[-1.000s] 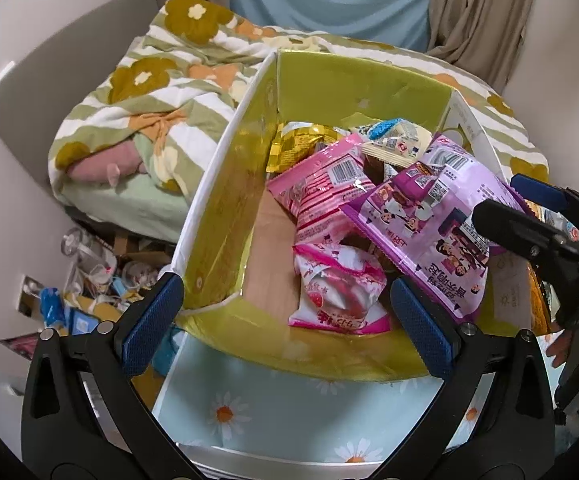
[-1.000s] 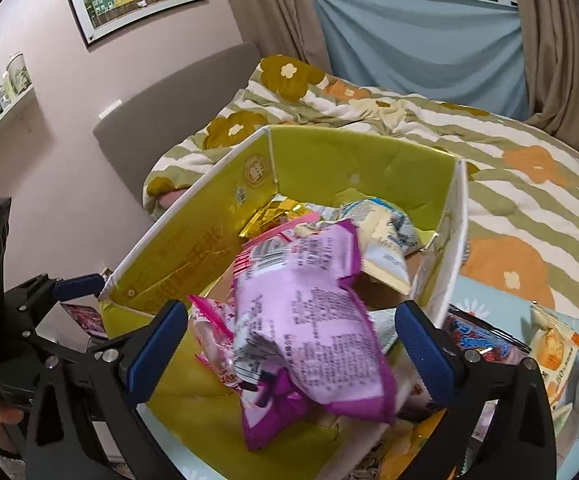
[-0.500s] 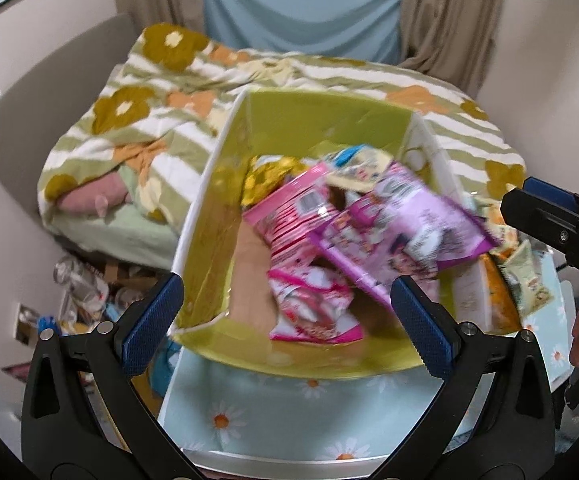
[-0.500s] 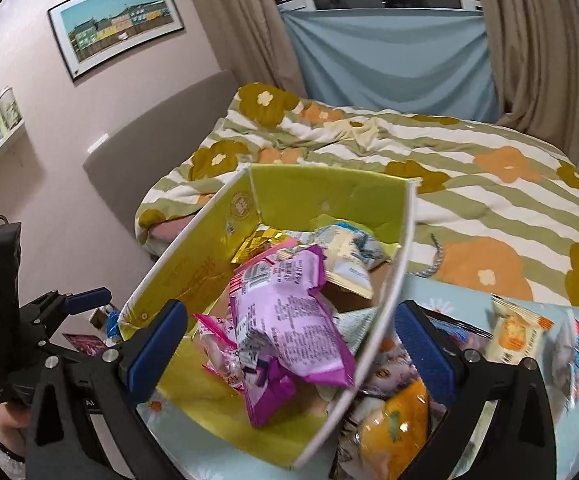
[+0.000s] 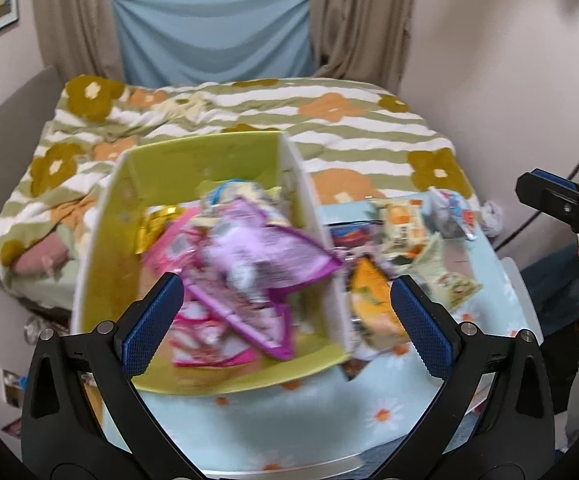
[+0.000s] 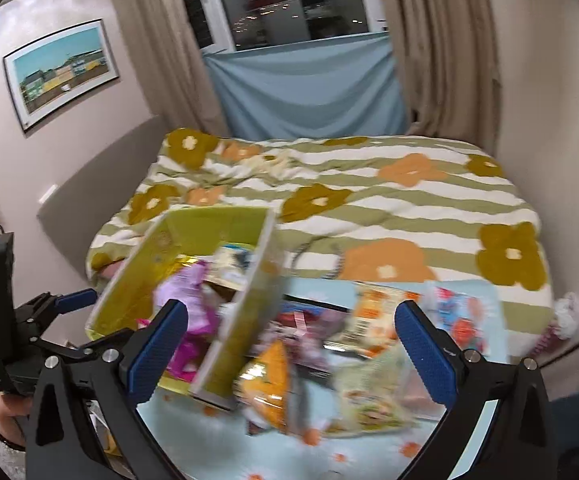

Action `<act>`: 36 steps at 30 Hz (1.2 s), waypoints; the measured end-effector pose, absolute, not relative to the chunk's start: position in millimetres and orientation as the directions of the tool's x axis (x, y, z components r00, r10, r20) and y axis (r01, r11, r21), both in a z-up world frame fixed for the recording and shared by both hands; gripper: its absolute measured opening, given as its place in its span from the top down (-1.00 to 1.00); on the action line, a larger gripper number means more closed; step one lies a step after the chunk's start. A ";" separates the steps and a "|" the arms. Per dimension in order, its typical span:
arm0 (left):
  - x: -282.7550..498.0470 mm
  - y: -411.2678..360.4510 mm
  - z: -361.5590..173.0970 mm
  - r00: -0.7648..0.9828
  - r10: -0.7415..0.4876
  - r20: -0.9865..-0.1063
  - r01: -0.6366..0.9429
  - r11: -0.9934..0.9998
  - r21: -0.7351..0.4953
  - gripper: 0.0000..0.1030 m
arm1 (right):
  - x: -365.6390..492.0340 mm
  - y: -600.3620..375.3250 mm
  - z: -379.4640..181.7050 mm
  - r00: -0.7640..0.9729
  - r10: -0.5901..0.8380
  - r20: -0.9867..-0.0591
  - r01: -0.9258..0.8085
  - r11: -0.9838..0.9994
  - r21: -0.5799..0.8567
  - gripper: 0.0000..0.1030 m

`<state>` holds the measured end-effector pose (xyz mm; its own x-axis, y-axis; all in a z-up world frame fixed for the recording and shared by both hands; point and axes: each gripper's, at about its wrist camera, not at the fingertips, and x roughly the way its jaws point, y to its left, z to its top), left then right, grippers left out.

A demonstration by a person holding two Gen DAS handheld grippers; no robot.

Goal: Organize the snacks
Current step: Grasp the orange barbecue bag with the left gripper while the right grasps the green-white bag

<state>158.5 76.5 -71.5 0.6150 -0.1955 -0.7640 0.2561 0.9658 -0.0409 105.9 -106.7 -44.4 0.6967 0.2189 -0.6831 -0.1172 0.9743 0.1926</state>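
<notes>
A: Where do the loose snacks (image 6: 369, 360) lie?
B: On the tabletop (image 6: 369, 452), just right of the yellow box (image 6: 241, 332). The right gripper (image 6: 291, 354) hangs nearer them, spread and empty; the left gripper (image 5: 287, 324) too, over the box.

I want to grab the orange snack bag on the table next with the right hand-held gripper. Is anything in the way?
Nothing visible blocks it. The right hand-held gripper is open, empty and above the orange snack bag, which lies on the table just right of the box; the box wall and other packets crowd close beside it.
</notes>
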 end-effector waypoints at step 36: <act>148.5 -69.2 -242.0 0.542 0.218 -0.811 -0.144 0.976 0.166 -0.93 | 134.5 -185.1 -190.5 0.373 0.382 -0.846 -0.191 0.923 0.333 -1.00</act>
<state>148.5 -69.2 -242.0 0.5425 0.2181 -0.8113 -0.1437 0.9756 0.1662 134.5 -185.1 -190.5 0.3727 0.3818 -0.8458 -0.1909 0.9235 0.3327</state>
